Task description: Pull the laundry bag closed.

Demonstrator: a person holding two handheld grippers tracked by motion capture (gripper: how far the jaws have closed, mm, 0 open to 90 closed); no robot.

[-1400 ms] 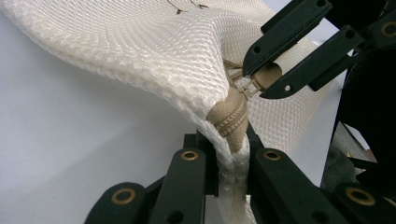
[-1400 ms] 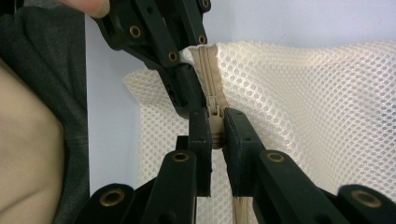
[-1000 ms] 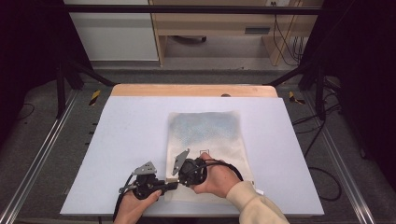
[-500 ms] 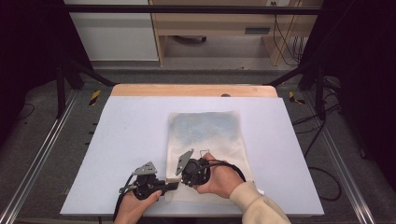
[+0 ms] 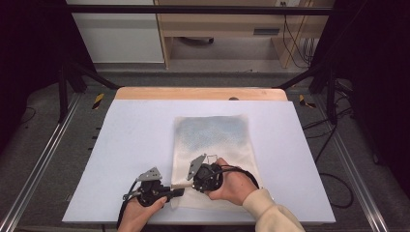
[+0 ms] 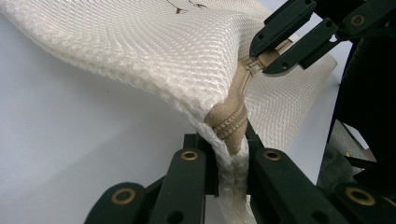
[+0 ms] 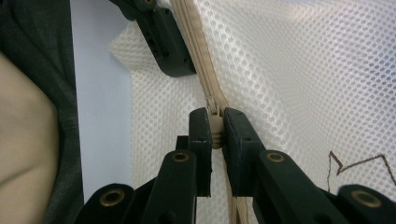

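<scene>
Bag (image 5: 212,140): white mesh, flat on the table (image 5: 135,145), near edge lifted at the zipper end.
Zipper (image 6: 233,105): beige, along the bag's near edge.
Left tool (image 6: 229,154): clamped on the bag's corner, at the zipper end.
Right tool (image 7: 215,128): clamped on the zipper pull (image 7: 215,126), just beside the left tool.
Hands: both at the bag's near edge.

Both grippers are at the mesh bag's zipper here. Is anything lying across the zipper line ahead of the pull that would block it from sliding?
Nothing visible. The right gripper is shut on the zipper pull, the left gripper is shut on the corner of the mesh bag, and the beige zipper between them lies bare.
</scene>
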